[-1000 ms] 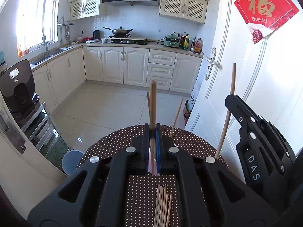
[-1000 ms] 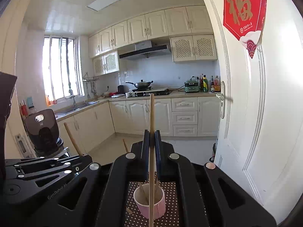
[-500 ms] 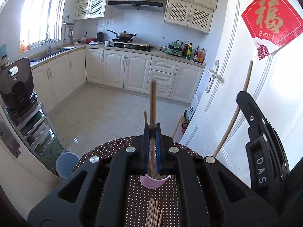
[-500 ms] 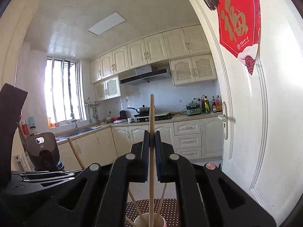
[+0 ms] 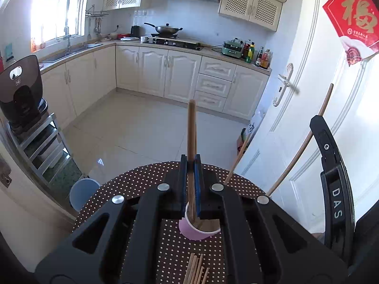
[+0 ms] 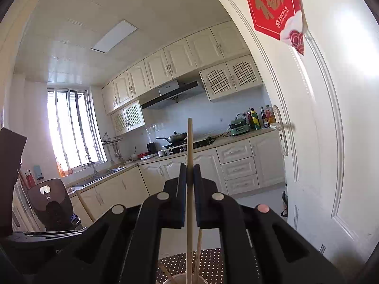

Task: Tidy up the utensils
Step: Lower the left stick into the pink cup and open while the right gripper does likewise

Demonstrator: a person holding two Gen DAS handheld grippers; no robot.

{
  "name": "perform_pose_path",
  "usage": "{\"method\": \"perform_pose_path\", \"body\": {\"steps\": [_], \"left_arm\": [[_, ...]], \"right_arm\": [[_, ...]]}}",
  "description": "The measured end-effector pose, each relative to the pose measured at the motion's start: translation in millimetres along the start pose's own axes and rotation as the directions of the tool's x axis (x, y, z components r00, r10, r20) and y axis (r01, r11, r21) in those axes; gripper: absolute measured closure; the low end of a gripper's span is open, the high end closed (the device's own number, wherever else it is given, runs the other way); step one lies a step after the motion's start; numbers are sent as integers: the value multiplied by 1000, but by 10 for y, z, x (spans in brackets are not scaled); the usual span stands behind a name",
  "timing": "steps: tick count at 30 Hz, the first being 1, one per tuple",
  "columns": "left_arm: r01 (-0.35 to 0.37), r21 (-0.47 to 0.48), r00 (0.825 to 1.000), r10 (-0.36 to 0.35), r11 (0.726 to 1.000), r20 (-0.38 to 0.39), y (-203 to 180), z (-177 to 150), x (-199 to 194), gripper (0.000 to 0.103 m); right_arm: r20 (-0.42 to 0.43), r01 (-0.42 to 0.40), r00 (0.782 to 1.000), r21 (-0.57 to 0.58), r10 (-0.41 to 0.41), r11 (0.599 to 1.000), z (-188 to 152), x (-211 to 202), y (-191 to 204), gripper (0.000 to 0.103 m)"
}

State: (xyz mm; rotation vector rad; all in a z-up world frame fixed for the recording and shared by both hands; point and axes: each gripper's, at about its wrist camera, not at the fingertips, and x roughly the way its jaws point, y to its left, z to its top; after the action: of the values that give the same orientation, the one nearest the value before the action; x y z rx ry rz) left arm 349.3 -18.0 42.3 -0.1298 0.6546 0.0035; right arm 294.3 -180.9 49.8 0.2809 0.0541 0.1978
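My left gripper [image 5: 191,163] is shut on a wooden chopstick [image 5: 191,127] that stands upright with its lower end inside the pink cup [image 5: 197,230] on the dotted table [image 5: 132,184]. My right gripper [image 6: 189,172] is shut on a paler chopstick [image 6: 189,146], also upright, its lower end in the cup's rim [image 6: 180,279] at the bottom edge. The right gripper's body [image 5: 336,189] shows at the right of the left wrist view, with its chopstick [image 5: 305,142] slanting up. Another chopstick [image 5: 236,161] leans out of the cup. Several loose chopsticks [image 5: 195,269] lie on the table near me.
A white door [image 5: 308,94] stands close on the right. A blue stool [image 5: 83,194] sits by the table's left edge. A metal rack with a dark appliance [image 5: 21,94] stands at the left. Kitchen cabinets [image 5: 180,73] line the far wall.
Both grippers have risen with their chopsticks. The cup has moved lower in both views, and the right wrist view now tilts up toward the ceiling.
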Motion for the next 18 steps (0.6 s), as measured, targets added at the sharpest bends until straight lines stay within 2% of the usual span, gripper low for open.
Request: {"method": "perform_pose_path", "body": {"steps": [5, 18], "left_arm": [[-3, -3, 1000, 3, 1000, -23, 24, -61, 143, 97], [6, 0, 997, -6, 1000, -71, 62, -246, 448, 97]], "right_arm": [[-40, 0, 999, 35, 2, 999, -129, 143, -58, 98], [-57, 8, 998, -14, -9, 1000, -386, 267, -18, 98]]}}
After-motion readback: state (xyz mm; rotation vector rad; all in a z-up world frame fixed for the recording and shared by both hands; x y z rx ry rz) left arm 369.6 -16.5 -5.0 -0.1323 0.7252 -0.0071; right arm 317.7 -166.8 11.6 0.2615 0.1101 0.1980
